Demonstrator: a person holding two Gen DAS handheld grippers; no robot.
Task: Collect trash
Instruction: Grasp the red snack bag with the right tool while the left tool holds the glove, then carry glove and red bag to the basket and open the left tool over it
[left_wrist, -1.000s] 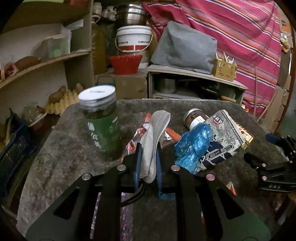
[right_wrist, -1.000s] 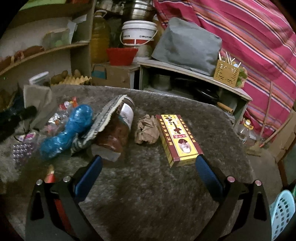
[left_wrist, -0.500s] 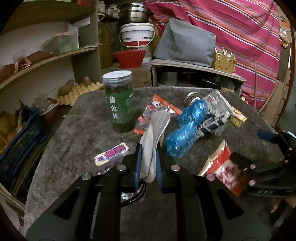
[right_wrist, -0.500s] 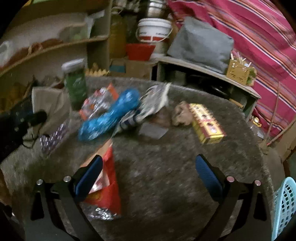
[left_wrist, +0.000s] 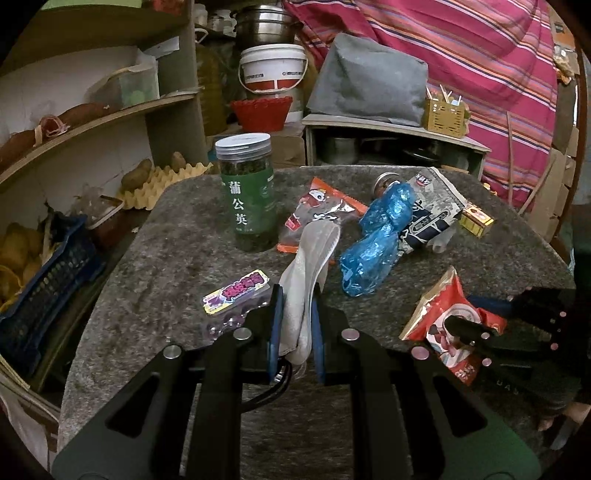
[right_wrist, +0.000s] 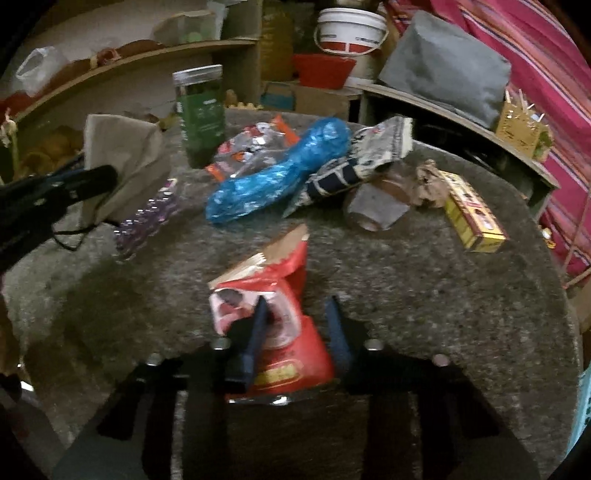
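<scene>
Two tongs: my left tongs (left_wrist: 295, 325) pinch a grey-white cloth bag (left_wrist: 308, 280); my right tongs (right_wrist: 297, 332) have just been closing around a red snack packet (right_wrist: 280, 332) on the worktop (right_wrist: 443, 314). Ahead of the left tongs, a green jar (left_wrist: 249, 195) reads 蒲公英.

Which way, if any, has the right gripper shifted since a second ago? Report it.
Yes. The right gripper has pulled back from the yellow box toward the table's near edge; its jaws have just been closing around the red snack bag.
</scene>
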